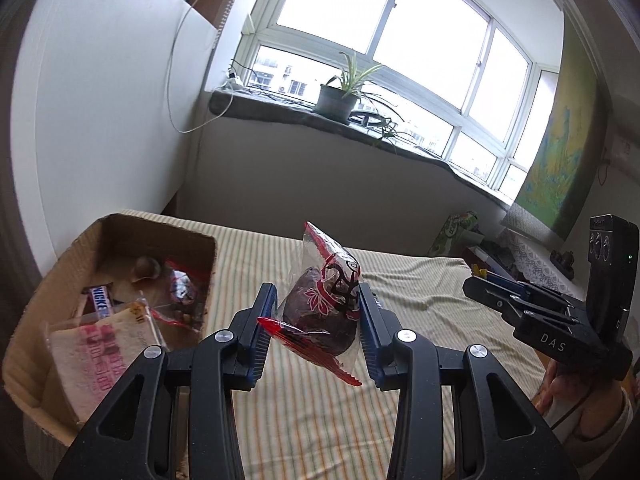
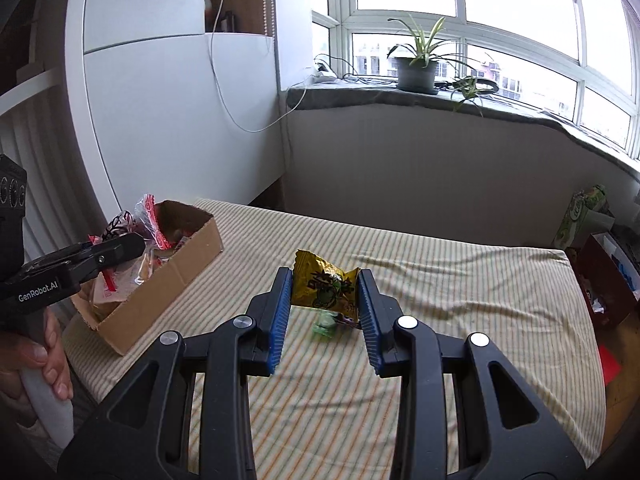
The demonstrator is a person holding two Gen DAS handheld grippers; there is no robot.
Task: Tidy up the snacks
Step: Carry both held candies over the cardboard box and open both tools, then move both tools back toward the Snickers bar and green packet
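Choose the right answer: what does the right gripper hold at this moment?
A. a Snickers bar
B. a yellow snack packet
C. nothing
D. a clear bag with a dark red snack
B: in the right wrist view, the right gripper is shut on the yellow snack packet, raised above the striped cloth.

Room with bay window (image 2: 480, 20) and striped bed (image 2: 440, 300)

Daylight is entering through the white-framed panes; a potted plant (image 2: 416, 68) is standing on the grey sill (image 2: 360, 94), and white walls (image 2: 160, 100) are flanking it.
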